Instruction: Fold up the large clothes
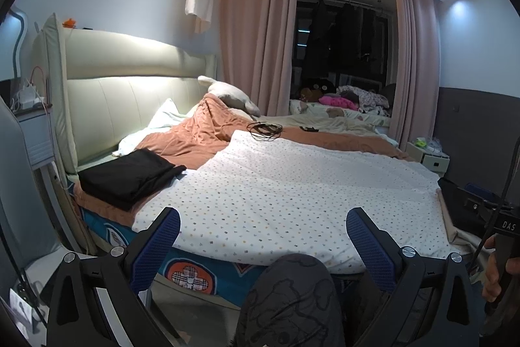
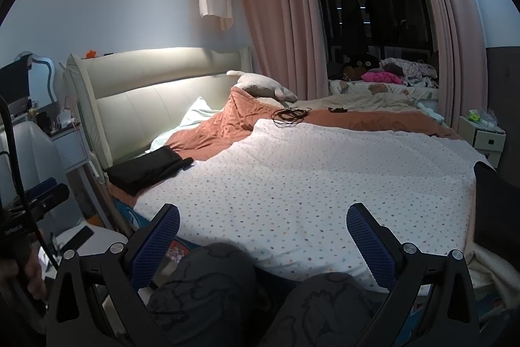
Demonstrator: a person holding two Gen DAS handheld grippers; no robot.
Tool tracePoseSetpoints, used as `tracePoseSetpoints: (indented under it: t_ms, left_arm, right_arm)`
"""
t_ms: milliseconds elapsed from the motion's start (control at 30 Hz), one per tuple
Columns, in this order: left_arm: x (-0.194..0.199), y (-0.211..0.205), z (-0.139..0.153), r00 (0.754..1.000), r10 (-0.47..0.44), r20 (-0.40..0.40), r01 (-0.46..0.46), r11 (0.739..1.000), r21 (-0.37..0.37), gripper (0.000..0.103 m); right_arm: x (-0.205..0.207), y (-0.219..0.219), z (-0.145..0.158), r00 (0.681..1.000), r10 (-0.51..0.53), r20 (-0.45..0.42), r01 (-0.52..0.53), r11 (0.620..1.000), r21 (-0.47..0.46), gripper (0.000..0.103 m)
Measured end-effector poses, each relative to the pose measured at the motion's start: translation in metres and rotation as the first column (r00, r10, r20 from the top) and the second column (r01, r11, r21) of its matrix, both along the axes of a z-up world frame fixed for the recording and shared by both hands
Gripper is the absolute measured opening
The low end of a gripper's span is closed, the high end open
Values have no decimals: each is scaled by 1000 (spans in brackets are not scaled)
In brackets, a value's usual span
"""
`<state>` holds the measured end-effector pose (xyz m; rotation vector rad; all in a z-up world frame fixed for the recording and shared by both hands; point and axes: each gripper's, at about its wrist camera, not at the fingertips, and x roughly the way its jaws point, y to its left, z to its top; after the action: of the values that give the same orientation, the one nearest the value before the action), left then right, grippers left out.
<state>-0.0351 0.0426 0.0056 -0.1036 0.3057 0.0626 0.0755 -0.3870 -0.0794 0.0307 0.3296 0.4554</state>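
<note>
A folded black garment [image 1: 130, 174] lies on the bed's left side near the headboard; it also shows in the right wrist view [image 2: 149, 169]. A white dotted quilt [image 1: 286, 194] covers the near half of the bed [image 2: 292, 184]. Another dark garment [image 1: 461, 204] lies at the bed's right edge [image 2: 497, 200]. My left gripper [image 1: 263, 230] is open and empty, held before the bed's near edge above the person's knee. My right gripper [image 2: 263, 226] is open and empty, also before the near edge.
An orange blanket [image 1: 201, 132] and pillows [image 1: 230, 93] lie toward the headboard. A coil of black cable [image 1: 265, 129] rests on the bed. The person's patterned-trousered knees [image 2: 208, 285] sit below the grippers. A nightstand [image 2: 481, 132] stands at the far right.
</note>
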Motion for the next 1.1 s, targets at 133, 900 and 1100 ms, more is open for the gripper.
tracePoseSetpoints:
  t_ms: [133, 900, 1100]
  left_arm:
    - [2, 3, -2, 1000, 8, -7, -8, 1000, -6, 102]
    - [-13, 8, 2, 999, 31, 14, -31, 999, -12, 102]
    - [-14, 8, 2, 999, 34, 13, -34, 999, -16, 102]
  right_arm:
    - [4, 4, -3, 1000, -1, -12, 1, 1000, -4, 103]
    - [-3, 11, -4, 1000, 3, -29, -3, 1000, -18, 103]
    - [-4, 12, -5, 1000, 0, -30, 0, 1000, -18, 103]
